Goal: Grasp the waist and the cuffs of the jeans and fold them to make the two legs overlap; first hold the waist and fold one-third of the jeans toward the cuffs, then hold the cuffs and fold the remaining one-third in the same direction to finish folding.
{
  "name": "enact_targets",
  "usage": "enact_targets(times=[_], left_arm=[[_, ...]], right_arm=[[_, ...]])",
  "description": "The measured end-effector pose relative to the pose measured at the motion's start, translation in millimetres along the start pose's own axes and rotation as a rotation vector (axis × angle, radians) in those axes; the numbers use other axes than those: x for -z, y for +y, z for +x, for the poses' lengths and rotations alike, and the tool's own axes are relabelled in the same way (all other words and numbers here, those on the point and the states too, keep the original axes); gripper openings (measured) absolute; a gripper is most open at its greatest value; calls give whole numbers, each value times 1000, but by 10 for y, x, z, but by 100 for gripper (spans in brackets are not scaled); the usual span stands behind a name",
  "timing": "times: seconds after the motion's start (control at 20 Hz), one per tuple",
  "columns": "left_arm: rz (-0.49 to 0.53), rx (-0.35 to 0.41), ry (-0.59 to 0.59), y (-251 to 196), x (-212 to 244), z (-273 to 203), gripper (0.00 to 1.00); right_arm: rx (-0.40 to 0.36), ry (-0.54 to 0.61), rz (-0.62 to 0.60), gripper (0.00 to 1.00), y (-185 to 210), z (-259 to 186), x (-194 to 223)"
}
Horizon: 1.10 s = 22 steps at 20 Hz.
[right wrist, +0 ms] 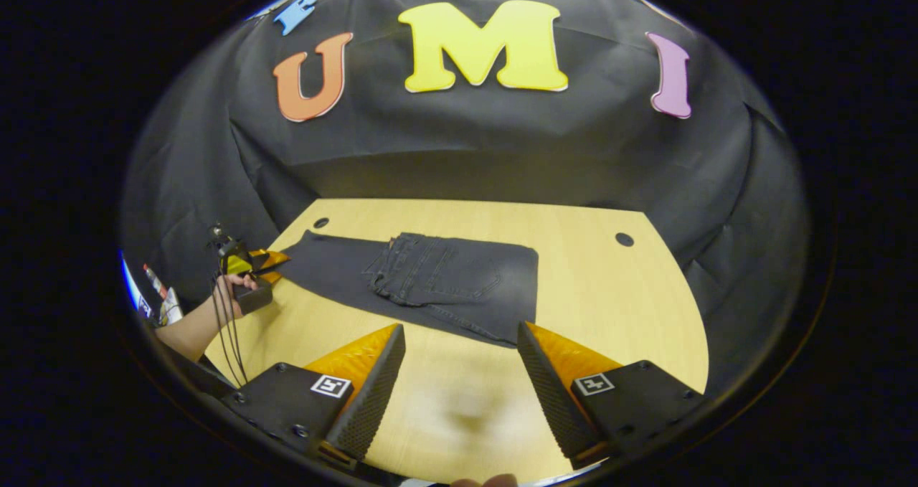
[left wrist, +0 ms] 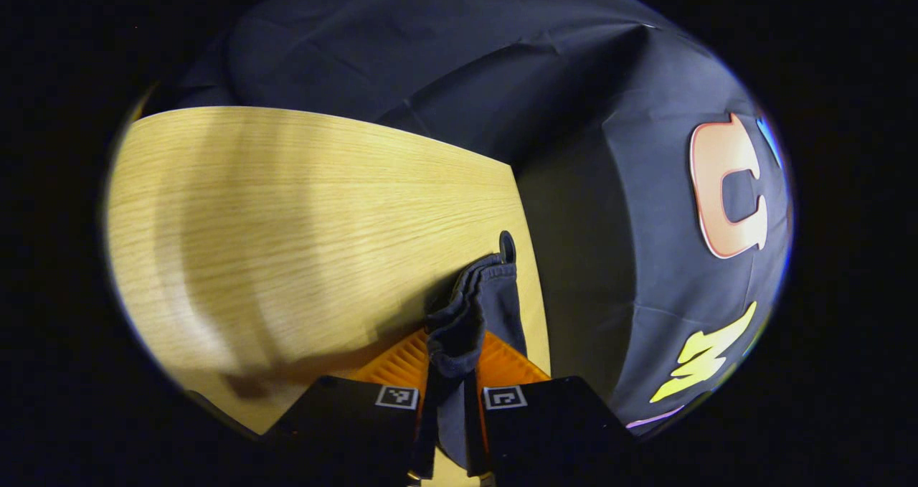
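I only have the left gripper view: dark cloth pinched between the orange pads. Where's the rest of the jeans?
Observer: In the right gripper view the dark grey denim jeans lie flat on the light wooden table, waist already folded over toward the cuffs.
Operator: Which end am I holding?
Observer: The cuff end, at the table's edge; your left tongs sit there in a hand.
Operator: Right tongs busy?
Observer: No. The right tongs are open over bare table, short of the jeans.

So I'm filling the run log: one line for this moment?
left tool: shut on jeans cuffs | right tool: open above table | waist third folded over
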<state>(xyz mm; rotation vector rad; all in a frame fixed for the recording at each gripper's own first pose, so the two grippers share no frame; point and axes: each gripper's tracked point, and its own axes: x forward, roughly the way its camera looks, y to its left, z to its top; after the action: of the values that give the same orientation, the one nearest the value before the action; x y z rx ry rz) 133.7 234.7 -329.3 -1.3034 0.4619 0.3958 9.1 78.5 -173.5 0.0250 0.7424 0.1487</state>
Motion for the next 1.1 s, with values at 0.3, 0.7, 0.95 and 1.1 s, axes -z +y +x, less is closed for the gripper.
enact_targets(times=[0.3, 0.7, 0.95, 1.1], left_arm=[[147, 95, -26, -828, 141, -359, 11], [494, 251, -23, -2194, 1257, -871, 10], [733, 336, 61, -2584, 2503, -981, 10], [894, 358, 116, -2583, 3279, -854, 10]], right_arm=[[14, -84, 61, 94, -277, -288, -195], [23, -188, 122, 96, -767, -729, -325], [64, -208, 118, 94, -1172, -983, -213], [94, -200, 126, 93, -1445, -1055, -105]])
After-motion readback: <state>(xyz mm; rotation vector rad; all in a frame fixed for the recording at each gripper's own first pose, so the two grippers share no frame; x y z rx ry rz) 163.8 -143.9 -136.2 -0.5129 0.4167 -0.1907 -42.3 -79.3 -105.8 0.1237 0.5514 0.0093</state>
